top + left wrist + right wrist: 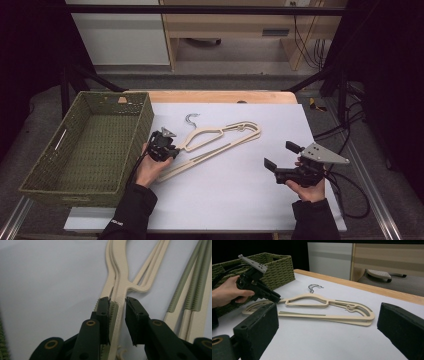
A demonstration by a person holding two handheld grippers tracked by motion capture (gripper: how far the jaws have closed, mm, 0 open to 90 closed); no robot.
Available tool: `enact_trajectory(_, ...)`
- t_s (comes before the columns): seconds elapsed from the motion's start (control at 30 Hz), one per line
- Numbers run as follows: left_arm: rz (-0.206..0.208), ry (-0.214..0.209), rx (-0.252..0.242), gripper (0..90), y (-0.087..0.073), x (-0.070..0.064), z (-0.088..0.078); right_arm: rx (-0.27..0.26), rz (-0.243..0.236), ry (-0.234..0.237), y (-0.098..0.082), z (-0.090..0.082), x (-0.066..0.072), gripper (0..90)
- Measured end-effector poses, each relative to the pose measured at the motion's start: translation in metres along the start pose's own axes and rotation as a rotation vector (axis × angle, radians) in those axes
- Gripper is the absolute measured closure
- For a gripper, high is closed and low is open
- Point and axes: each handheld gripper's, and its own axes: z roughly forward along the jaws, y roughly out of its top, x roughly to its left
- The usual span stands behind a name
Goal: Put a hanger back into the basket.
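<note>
Cream hangers (220, 142) lie diagonal from near basket (87, 145) toward table's far edge; left gripper (117, 307) jaws straddle one arm, barely touching it; right gripper (280, 160) gapes empty, farther off.

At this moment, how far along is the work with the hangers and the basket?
Nothing looks finished: the green basket holds nothing, and the cream hangers lie stacked on the white sheet. In hand: the left gripper has its jaws around a hanger arm, one pad touching, the other just clear. The right gripper waits open, apart. Left: probably gripping and moving them to the basket.
</note>
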Motion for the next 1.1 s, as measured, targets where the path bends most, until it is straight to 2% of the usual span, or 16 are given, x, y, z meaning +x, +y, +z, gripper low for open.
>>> enact_trajectory(0.1,-0.003,0.003,0.011,76.6,-0.001,-0.002,-0.001,-0.002,-0.001,0.0,0.0,0.0,0.0,4.3)
enact_trajectory(0.3,0.016,-0.04,0.033,78.8,-0.003,-0.009,-0.004,-0.004,-0.003,-0.001,0.0,0.0,0.0,4.4)
enact_trajectory(0.47,0.02,-0.054,0.013,78.9,-0.008,-0.012,-0.006,-0.001,-0.001,0.002,0.0,0.0,0.0,4.4)
enact_trajectory(0.53,0.014,-0.057,0.008,76.7,-0.009,-0.013,-0.005,-0.001,-0.002,0.002,0.0,0.0,0.0,4.5)
enact_trajectory(0.6,0.023,-0.051,0.03,69.1,-0.01,-0.013,-0.002,0.001,-0.002,0.001,0.0,0.0,0.001,4.5)
enact_trajectory(0.67,0.017,-0.049,0.025,69.0,-0.012,-0.014,0.0,0.001,-0.003,0.002,0.0,0.0,0.001,4.5)
enact_trajectory(0.77,0.0,-0.053,0.034,76.3,-0.012,-0.013,-0.001,-0.001,-0.002,0.002,0.0,0.001,0.0,4.6)
enact_trajectory(0.83,-0.007,-0.058,0.033,77.2,-0.012,-0.013,-0.001,0.0,-0.004,0.003,0.0,0.001,0.001,4.6)
enact_trajectory(1.0,0.005,-0.066,0.039,78.3,-0.013,-0.019,-0.003,0.001,-0.003,0.004,0.0,0.001,0.001,4.7)
enact_trajectory(1.03,0.003,-0.054,0.031,76.7,-0.013,-0.019,-0.004,0.001,-0.005,0.005,0.0,0.001,0.001,4.8)
enact_trajectory(1.07,0.003,-0.054,0.031,71.2,-0.013,-0.019,-0.004,0.001,-0.004,0.005,0.0,0.001,0.001,4.8)
enact_trajectory(1.1,-0.005,-0.066,0.035,69.5,-0.015,-0.016,-0.007,0.001,-0.001,0.006,0.0,0.0,0.001,4.9)
